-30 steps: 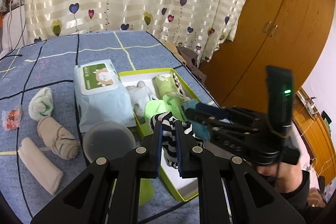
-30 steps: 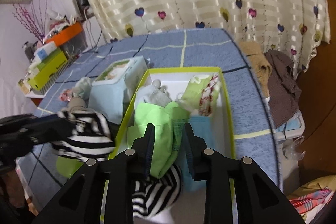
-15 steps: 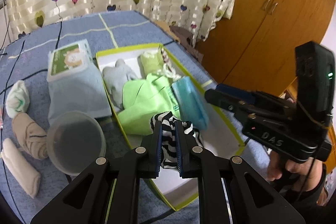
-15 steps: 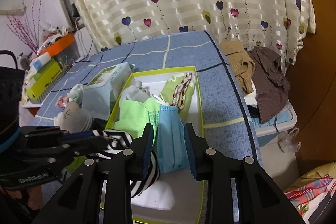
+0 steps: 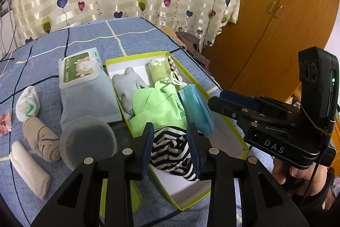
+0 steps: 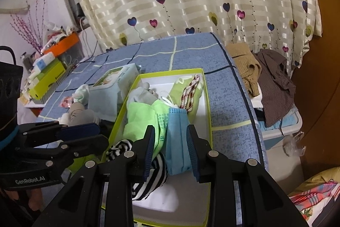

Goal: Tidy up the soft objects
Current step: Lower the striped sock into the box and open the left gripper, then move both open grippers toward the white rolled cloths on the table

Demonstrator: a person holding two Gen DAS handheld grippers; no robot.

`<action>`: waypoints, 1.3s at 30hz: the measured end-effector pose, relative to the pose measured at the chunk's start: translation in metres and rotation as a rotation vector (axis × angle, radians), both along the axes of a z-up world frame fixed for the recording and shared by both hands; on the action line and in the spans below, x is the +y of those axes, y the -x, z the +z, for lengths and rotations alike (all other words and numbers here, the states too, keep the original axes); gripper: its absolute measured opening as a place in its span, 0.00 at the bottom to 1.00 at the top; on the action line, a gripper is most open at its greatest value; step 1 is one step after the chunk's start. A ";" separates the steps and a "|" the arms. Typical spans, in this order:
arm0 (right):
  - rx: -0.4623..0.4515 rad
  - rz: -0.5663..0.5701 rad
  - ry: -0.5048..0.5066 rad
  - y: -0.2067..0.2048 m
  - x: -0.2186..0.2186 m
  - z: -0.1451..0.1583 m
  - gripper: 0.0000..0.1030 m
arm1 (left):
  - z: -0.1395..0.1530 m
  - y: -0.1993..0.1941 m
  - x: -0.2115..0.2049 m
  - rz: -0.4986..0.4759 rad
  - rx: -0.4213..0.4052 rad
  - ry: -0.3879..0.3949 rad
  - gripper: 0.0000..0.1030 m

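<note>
A white box with a yellow-green rim (image 5: 136, 56) (image 6: 170, 72) holds a grey sock (image 5: 127, 86), a light green cloth (image 5: 153, 107), a blue face mask (image 5: 197, 107) (image 6: 177, 142) and a black-and-white striped sock (image 5: 170, 148) (image 6: 148, 176). My left gripper (image 5: 170, 131) (image 6: 95, 133) hangs over the box's near end. Its jaws are opening, and the striped sock lies loose between them on the box floor. My right gripper (image 6: 170, 131) (image 5: 214, 99) stands open just right of the mask, which only lines up between its fingers.
On the blue bedspread left of the box lie a wet-wipes pack (image 5: 85, 86), a round translucent lid (image 5: 88, 142) and three rolled socks, white-green (image 5: 27, 103), beige (image 5: 40, 139) and white (image 5: 29, 167). Clothes (image 6: 272, 82) are piled beyond the bed's right edge.
My left gripper's jaws have spread and let go of the striped sock, which now rests in the box. The right gripper has drawn back from the green cloth and mask.
</note>
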State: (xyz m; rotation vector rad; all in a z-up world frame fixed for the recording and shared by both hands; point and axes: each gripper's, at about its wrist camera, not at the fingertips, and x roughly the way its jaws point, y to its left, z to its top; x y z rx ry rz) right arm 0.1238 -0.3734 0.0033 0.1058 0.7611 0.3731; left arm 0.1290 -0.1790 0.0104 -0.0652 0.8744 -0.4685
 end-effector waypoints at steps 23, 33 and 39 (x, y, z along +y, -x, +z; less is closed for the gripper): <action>-0.056 0.010 0.070 0.066 0.036 0.038 0.47 | 0.032 0.057 0.036 0.028 -0.071 0.077 0.32; -0.065 0.031 0.090 0.076 0.056 0.045 0.47 | 0.039 0.071 0.057 0.041 -0.095 0.109 0.32; -0.069 0.049 0.100 0.077 0.068 0.048 0.47 | 0.042 0.075 0.065 0.047 -0.107 0.116 0.32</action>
